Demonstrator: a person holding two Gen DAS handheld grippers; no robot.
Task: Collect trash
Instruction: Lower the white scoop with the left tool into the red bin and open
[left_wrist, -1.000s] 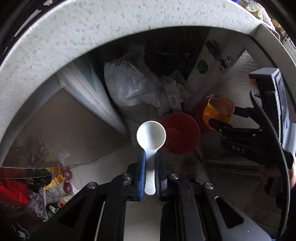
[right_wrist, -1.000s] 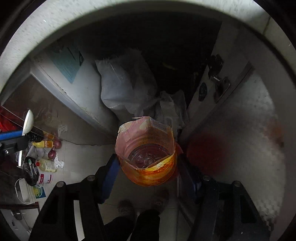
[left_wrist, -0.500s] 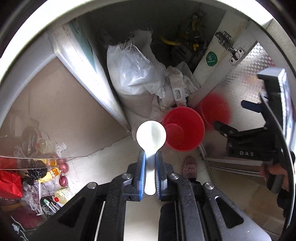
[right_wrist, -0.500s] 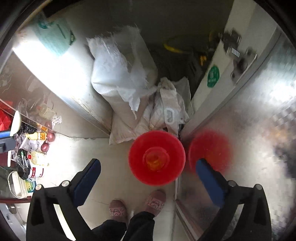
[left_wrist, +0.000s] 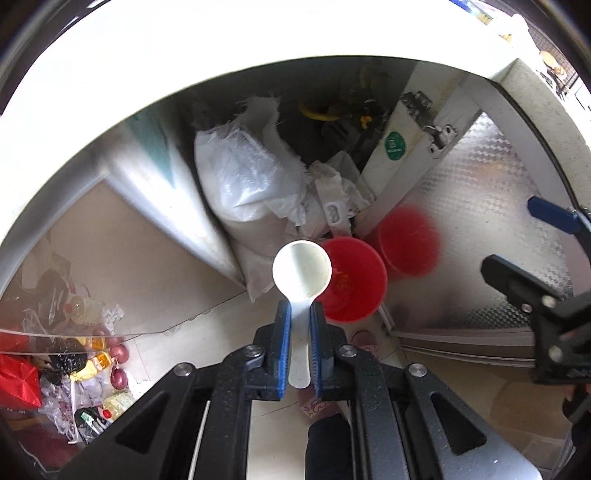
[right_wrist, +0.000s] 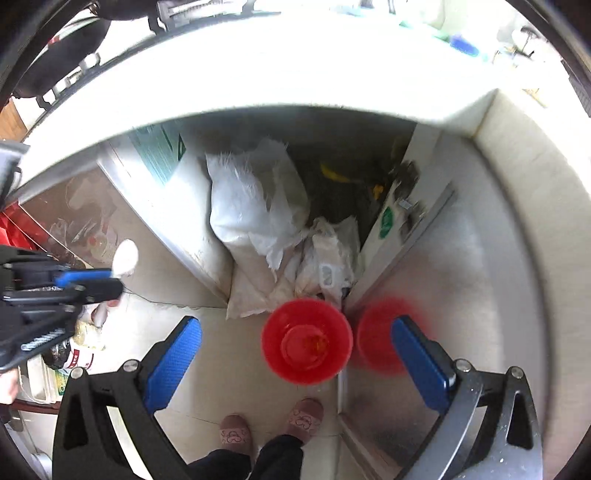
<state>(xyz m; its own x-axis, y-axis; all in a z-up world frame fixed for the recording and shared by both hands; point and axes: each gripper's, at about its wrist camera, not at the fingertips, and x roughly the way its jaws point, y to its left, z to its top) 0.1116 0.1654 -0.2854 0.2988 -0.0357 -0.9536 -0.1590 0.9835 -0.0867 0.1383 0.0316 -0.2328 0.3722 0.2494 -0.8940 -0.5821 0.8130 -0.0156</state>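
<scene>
The red bin (right_wrist: 306, 340) sits on the floor directly below and ahead of the right gripper (right_wrist: 295, 365), and an orange-yellow wrapper (right_wrist: 314, 341) now lies at its bottom; a second ago that crumpled packet was clamped between the right gripper's blue pads, held over the same spot. The right gripper's jaws have since sprung fully apart and nothing is between them, and the bin looks smaller and farther beneath them than it did, so the hand appears to be lifting away after the drop. That piece of trash counts as collected. What remains in hand is the white plastic scoop (left_wrist: 301, 275): the left gripper (left_wrist: 300, 345) is clenched on its handle, pads pressing both sides, with the bowl sticking out past the fingertips, much as it was a second ago. From the left gripper the bin lies just beyond and slightly to the right of the scoop's bowl, its rim partly hidden behind it, so the scoop is near the opening but not clearly centred over it. In my judgement the next step is to carry the scoop a little further over the bin and let go; released too early, it could strike the rim and land on the floor beside the white sacks (left_wrist: 247, 184) behind the bin or by the person's slippers (right_wrist: 271, 424) in front.
</scene>
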